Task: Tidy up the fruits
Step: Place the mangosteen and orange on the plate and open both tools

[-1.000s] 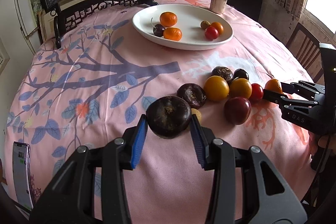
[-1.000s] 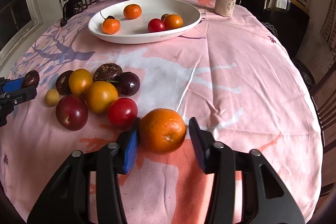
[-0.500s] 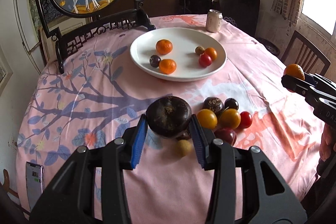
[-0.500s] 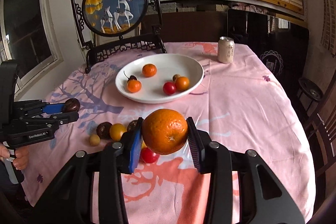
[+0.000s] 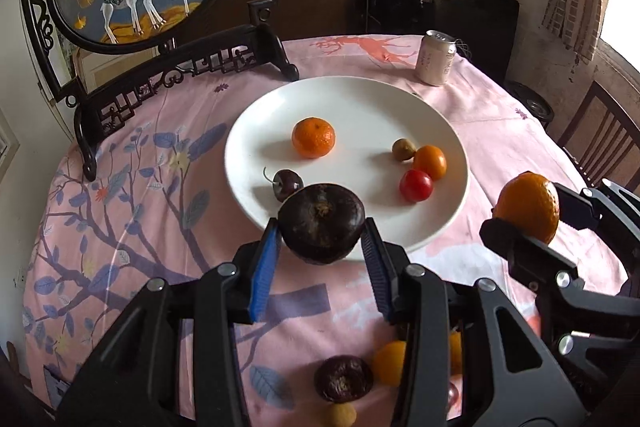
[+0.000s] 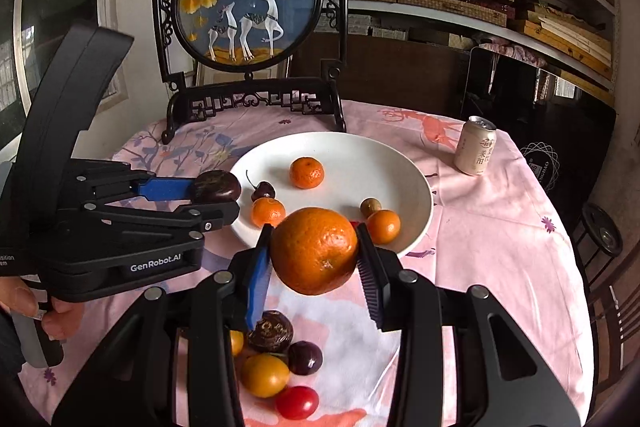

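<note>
We carry two fruits: our left gripper [image 5: 320, 247] is clamped on a dark fruit [image 5: 321, 222], our right gripper [image 6: 314, 259] on an orange [image 6: 314, 251]. The plate [image 5: 260, 131] lies at twelve o'clock, nearer the left.

The left tongs [image 6: 218, 201] carry "GenRobot.AI" in white letters on the black side of their body, seen in the right wrist view; at the far left edge of that same body two cut-off white words end in "sition" and "em"; the pale drink can [image 6: 476, 146] on the tabletop [image 6: 500, 235] bears dark Chinese characters down its side, too small to read with certainty; no other writing can be made out.
</note>
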